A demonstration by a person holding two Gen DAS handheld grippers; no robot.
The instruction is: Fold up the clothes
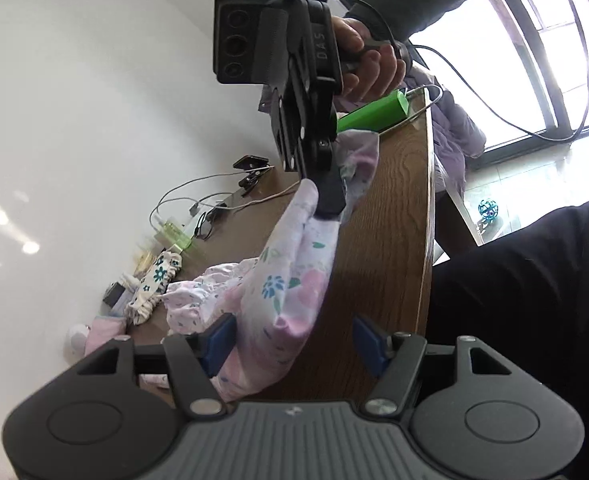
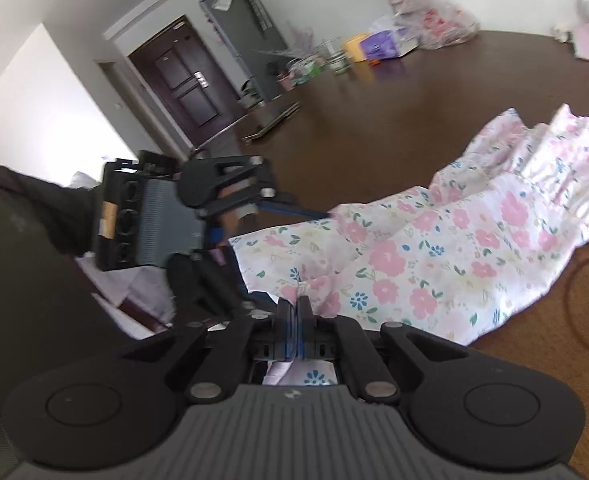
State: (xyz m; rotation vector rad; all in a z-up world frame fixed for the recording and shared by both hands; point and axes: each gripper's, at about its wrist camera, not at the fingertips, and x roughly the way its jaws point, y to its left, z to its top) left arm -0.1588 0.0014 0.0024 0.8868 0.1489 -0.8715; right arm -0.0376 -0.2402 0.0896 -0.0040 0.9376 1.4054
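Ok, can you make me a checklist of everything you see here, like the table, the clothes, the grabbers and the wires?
Surface: dark brown wooden table, mostly bare.
Job's things: floral garment, pink and white, partly lifted off the table.
Clutter: green box, floral fabric band, tissue box, glass jar.
Grippers: right gripper shut on the floral garment's edge; left gripper open, the garment between its blue pads, not pinched.
Cables: white cable on the table; black cable from the right gripper.
Surroundings: white wall, window, dark door, grey fridge.
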